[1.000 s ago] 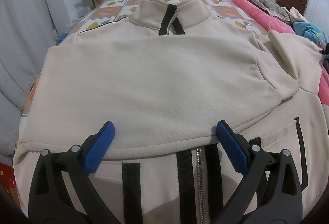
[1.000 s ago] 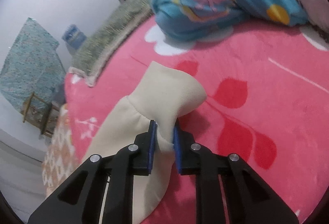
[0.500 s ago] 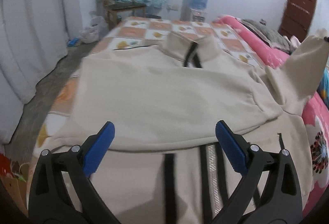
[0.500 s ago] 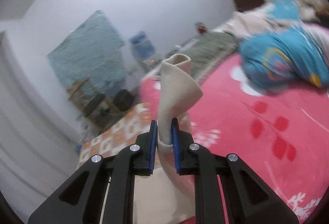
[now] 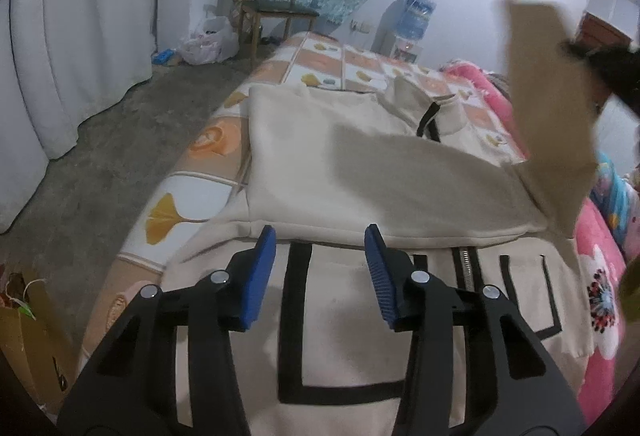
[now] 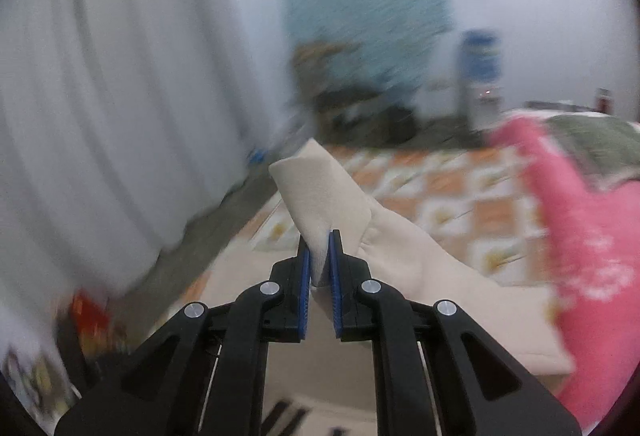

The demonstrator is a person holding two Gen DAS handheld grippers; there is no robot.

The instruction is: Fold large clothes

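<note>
A large cream zip jacket (image 5: pixel 360 172) with black trim lies on the bed, one sleeve folded across its chest. My left gripper (image 5: pixel 320 248) is open and empty, hovering low over the jacket's lower front near the folded sleeve's edge. My right gripper (image 6: pixel 319 256) is shut on the cuff of the other sleeve (image 6: pixel 324 204) and holds it up in the air. That raised sleeve (image 5: pixel 548 92) shows at the right of the left wrist view, above the jacket. The right wrist view is blurred by motion.
The bed has a tiled orange-and-white sheet (image 5: pixel 192 204) and a pink floral blanket (image 5: pixel 600 276) on the right. A wooden chair (image 5: pixel 276 8), a water dispenser (image 5: pixel 412 24) and white curtains (image 5: pixel 72 36) stand beyond. A cardboard box (image 5: pixel 28 336) sits on the floor at left.
My right gripper has lifted the sleeve cuff off the pink blanket and swung it up and left over the jacket. My left gripper has shifted left along the jacket's lower front.
</note>
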